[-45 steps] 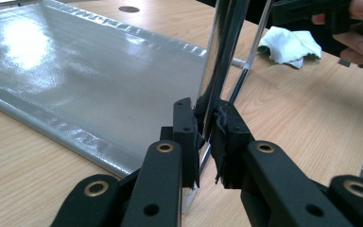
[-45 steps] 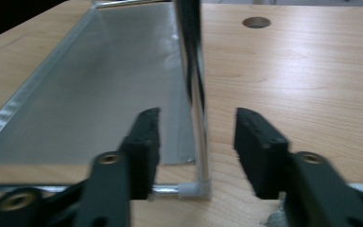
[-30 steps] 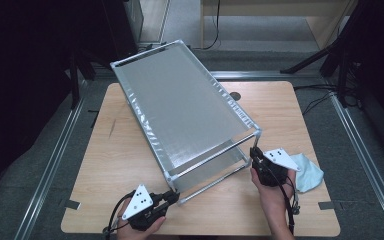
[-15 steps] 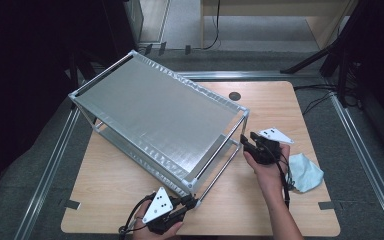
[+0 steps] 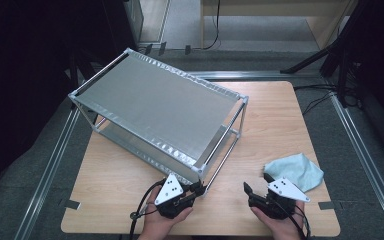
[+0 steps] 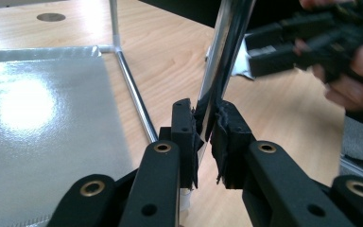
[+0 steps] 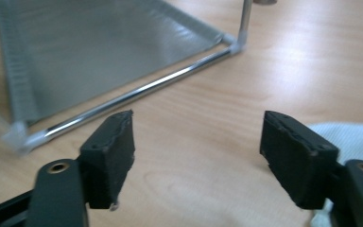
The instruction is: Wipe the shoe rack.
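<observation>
One metal rack [image 5: 160,117], two shelves, both bare, standing askew on wooden table [image 5: 280,130]. One blue cloth [image 5: 296,171] at near right. Left gripper [image 6: 207,137] clamped on rack's near corner post. Right gripper [image 7: 196,151] spread wide, holding nothing, just left of cloth.

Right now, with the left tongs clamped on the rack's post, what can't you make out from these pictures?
- Rack, high view: the lower shelf lies mostly under the top shelf.
- Far end of the rack, high view: the feet are behind the frame, so table contact is unclear.
- Left tongs, left gripper view: the post runs off the top edge.
- Blue cloth, high view: the near edge is under the right tongs' grey plate.
</observation>
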